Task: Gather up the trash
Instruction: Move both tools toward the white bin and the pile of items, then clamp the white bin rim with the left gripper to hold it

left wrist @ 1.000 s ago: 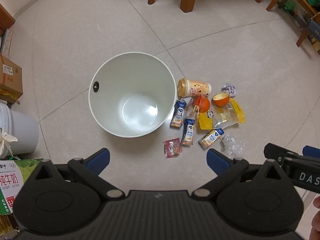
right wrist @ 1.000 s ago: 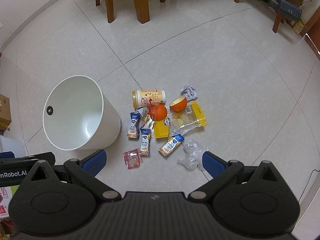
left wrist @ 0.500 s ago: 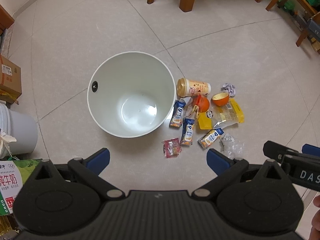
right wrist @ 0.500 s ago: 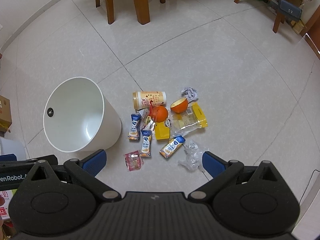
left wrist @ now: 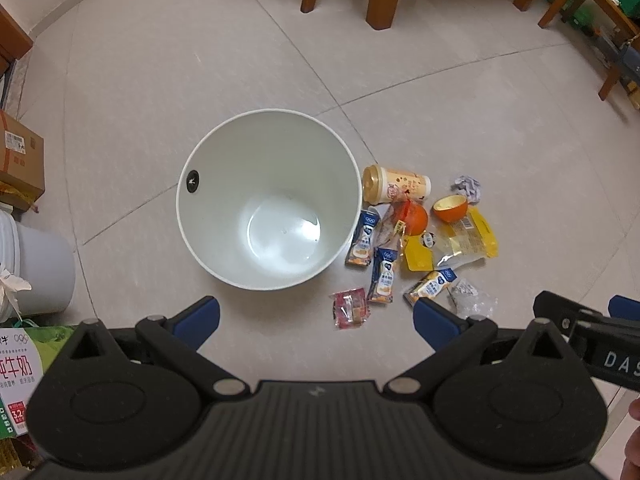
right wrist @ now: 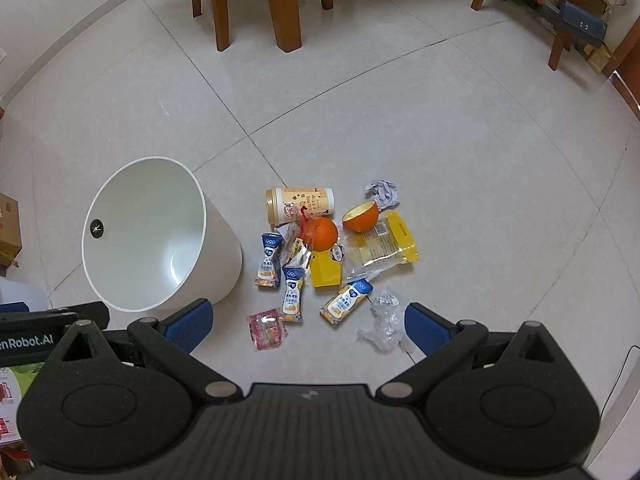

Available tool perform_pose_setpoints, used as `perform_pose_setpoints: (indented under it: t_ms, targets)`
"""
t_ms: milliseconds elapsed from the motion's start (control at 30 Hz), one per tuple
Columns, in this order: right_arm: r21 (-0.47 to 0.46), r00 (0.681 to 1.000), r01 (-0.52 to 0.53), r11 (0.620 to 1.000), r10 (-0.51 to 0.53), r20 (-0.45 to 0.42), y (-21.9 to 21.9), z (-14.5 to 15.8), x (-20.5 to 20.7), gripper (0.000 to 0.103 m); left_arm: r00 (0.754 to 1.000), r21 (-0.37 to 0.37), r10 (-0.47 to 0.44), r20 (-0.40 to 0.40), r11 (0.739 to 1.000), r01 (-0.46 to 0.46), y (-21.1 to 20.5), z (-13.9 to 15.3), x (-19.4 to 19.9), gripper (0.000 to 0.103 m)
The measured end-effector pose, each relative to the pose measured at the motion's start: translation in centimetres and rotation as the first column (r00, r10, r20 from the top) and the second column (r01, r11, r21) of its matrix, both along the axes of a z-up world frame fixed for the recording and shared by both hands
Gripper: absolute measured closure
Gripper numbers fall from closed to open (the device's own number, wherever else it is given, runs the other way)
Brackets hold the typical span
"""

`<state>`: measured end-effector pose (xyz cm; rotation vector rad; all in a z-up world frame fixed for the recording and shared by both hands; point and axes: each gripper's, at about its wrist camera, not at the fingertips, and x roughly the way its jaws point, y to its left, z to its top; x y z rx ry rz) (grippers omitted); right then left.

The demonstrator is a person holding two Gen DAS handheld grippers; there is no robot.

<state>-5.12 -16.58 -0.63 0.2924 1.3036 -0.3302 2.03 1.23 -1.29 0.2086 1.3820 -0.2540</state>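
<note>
An empty white bin (left wrist: 224,160) (right wrist: 224,256) stands on the tiled floor. Right of it lies a pile of trash: a cup on its side (left wrist: 394,188) (right wrist: 300,202), an orange (left wrist: 414,218) (right wrist: 324,232), half an orange peel (right wrist: 360,216), a yellow packet (right wrist: 384,244), several small blue-white packs (right wrist: 294,288), a red wrapper (left wrist: 350,307) (right wrist: 267,328), clear crumpled plastic (right wrist: 384,322) and a paper ball (right wrist: 383,192). My left gripper (left wrist: 316,314) hovers open above the floor, nearer than the bin. My right gripper (right wrist: 307,320) hangs open high over the near edge of the pile.
Wooden chair and table legs (right wrist: 286,4) stand at the far side. A cardboard box (left wrist: 20,156), a pale bucket (left wrist: 40,268) and a green milk carton (left wrist: 24,364) sit at the left. More wooden furniture (right wrist: 576,8) is at the far right.
Both grippers drifted slightly; the bin and trash sit a little lower and nearer in the right wrist view. Nothing was picked up.
</note>
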Motion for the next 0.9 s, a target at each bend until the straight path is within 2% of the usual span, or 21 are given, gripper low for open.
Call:
perform_pose_setpoints:
  t_ms: [367, 633, 767, 900]
  targets:
    - [-0.004, 1.000, -0.014, 1.000, 0.014, 0.015, -0.1, -4.5, 0.8, 0.000, 0.999, -0.014, 0.024, 0.035, 1.000, -0.024, 0.2, -3.5, 1.3, 0.001]
    - [0.000, 0.998, -0.052, 0.999, 0.052, 0.020, -0.4, -9.7, 1.6, 0.000, 0.997, -0.017, 0.050, 0.066, 0.999, -0.049, 1.5, -5.7, 3.5, 0.001]
    - [0.003, 0.995, -0.100, 0.995, 0.100, 0.016, -0.1, -12.5, 1.8, 0.000, 0.996, 0.020, 0.021, 0.084, 1.000, -0.023, 2.0, -7.4, 4.7, 0.001]
    - [0.000, 0.983, -0.183, 0.983, 0.183, 0.015, 0.5, -15.5, 1.8, 0.000, 0.993, 0.059, -0.049, 0.105, 0.997, 0.043, 2.9, -9.5, 6.4, 0.001]
